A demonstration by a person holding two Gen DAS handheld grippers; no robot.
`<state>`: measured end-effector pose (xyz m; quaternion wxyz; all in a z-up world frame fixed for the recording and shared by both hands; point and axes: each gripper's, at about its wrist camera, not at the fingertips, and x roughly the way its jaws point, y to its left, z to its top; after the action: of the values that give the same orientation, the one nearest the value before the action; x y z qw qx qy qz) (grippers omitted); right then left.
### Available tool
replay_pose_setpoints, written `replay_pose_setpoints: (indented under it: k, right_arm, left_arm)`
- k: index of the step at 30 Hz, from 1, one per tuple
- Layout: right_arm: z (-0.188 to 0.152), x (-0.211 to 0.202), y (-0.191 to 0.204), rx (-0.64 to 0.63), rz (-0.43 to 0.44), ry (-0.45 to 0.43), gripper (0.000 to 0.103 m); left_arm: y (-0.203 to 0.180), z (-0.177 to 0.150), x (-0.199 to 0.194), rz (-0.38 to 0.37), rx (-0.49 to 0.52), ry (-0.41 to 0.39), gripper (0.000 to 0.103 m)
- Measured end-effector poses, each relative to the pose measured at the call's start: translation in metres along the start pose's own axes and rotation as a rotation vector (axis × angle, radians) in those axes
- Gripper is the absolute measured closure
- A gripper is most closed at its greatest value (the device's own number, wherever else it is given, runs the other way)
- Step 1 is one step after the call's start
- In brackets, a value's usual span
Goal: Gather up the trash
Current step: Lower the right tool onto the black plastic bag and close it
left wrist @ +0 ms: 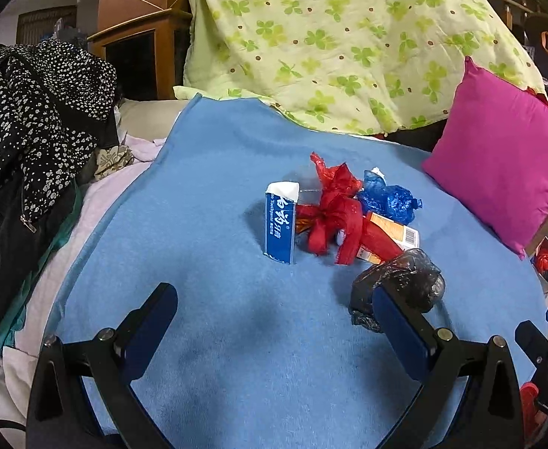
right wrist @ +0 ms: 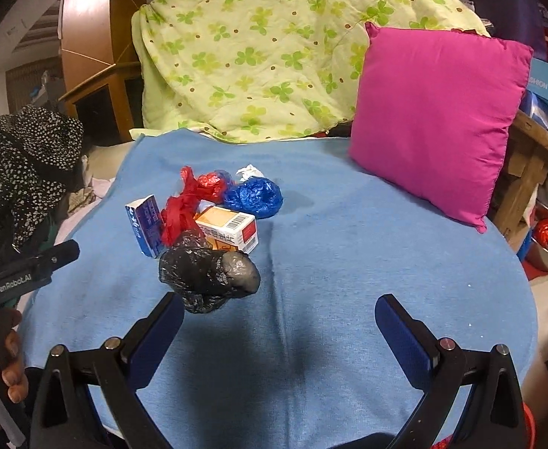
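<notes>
Both grippers hover low over a blue blanket (right wrist: pixel 348 262), fingers spread wide, nothing held. Left gripper (left wrist: pixel 274 314): empty gap, bare blanket between the fingers. Right gripper (right wrist: pixel 279 318): the same.

Trash sits in one tight cluster ahead of both. Nearest piece is a crumpled black plastic bag (right wrist: pixel 208 275); in the right wrist view it lies just ahead of the right gripper's left finger, outside the gap. In the left wrist view the same bag (left wrist: pixel 404 284) sits beyond the tip of the left gripper's right finger, partly hidden by it. Behind it: an orange-and-white carton (right wrist: pixel 229 230), a blue toothpaste box (right wrist: pixel 144 226) standing on end, a wad of red plastic (right wrist: pixel 184 205), a ball of blue plastic (right wrist: pixel 253 196), a scrap of white paper (right wrist: pixel 247 172).

Step in hand, as I read it: take the black bag first. It looks light and crushable, so shift the right gripper leftward until the bag sits between the pads, come down onto the bulk, not a loose tail, and close gently. Risk: nudging the carton behind it, or pinching blanket.

Surface is soft, a blanket over a bed, so pieces may sink or roll. A pink cushion (right wrist: pixel 436 123) leans ahead to the right; a green clover quilt (right wrist: pixel 259 48) is heaped beyond; dotted black clothing (left wrist: pixel 38 112) is piled far left. No bin clearly seen.
</notes>
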<state>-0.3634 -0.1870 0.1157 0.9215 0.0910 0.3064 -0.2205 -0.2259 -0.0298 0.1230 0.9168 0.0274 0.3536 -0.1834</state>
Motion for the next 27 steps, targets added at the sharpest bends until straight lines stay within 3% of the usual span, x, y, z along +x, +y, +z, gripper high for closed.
replay_pose_setpoints:
  k: [27]
  right_arm:
    - [-0.0036, 0.0052, 0.0015, 0.003, -0.014, 0.024, 0.000]
  left_arm:
    - [0.0011, -0.0035, 0.0020, 0.002, 0.013, 0.013, 0.000]
